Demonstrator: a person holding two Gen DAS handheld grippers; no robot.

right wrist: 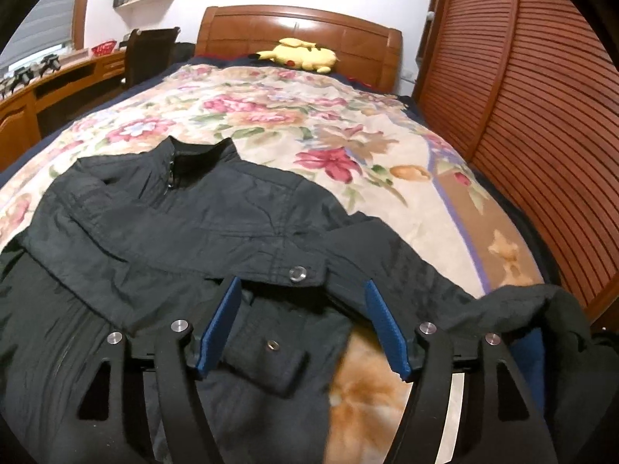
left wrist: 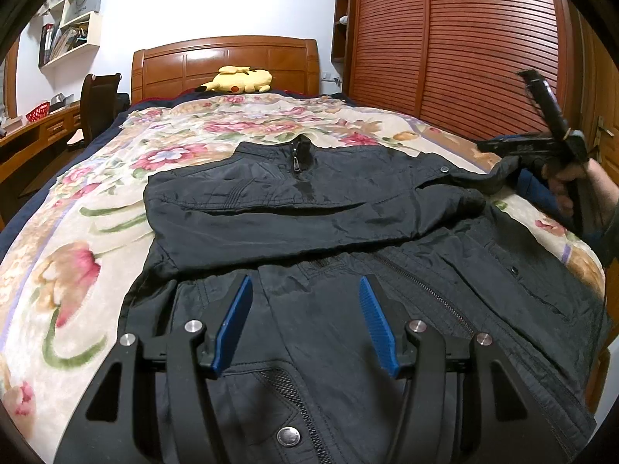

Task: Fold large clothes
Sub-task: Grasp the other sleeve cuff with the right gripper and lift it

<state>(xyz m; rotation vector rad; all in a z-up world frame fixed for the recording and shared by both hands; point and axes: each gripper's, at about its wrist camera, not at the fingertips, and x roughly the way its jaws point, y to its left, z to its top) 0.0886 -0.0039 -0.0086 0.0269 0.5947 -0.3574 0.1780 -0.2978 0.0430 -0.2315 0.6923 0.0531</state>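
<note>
1. The black jacket (left wrist: 309, 208) lies front up on the floral blanket (left wrist: 96, 201), collar towards the headboard (left wrist: 226, 62). One sleeve is folded across its chest; its hem is the part farthest from the headboard.
2. Judged by its creases and sheen, the jacket is a light, padded, rather slippery shell: soft, limp, likely to slide on itself. Seams, cuffs and the snap tab (right wrist: 298, 272) look like the firmest places to pinch; the zip and snaps would resist a clean grip.
3. The left gripper (left wrist: 305, 301) hovers over the jacket's lower front, at the end away from the headboard, with its blue pads apart and nothing between them.
4. The right gripper (right wrist: 300, 303) hangs above the jacket's side nearer the slatted wardrobe (right wrist: 541, 116), jaws spread and empty, cloth lying beneath them.
5. A yellow plush toy (left wrist: 238, 79) rests just before the headboard.
6. Writing: a bag on the wall shelf (left wrist: 83, 4) beside the headboard bears print too small to read; the jacket's snaps show no legible mark.
</note>
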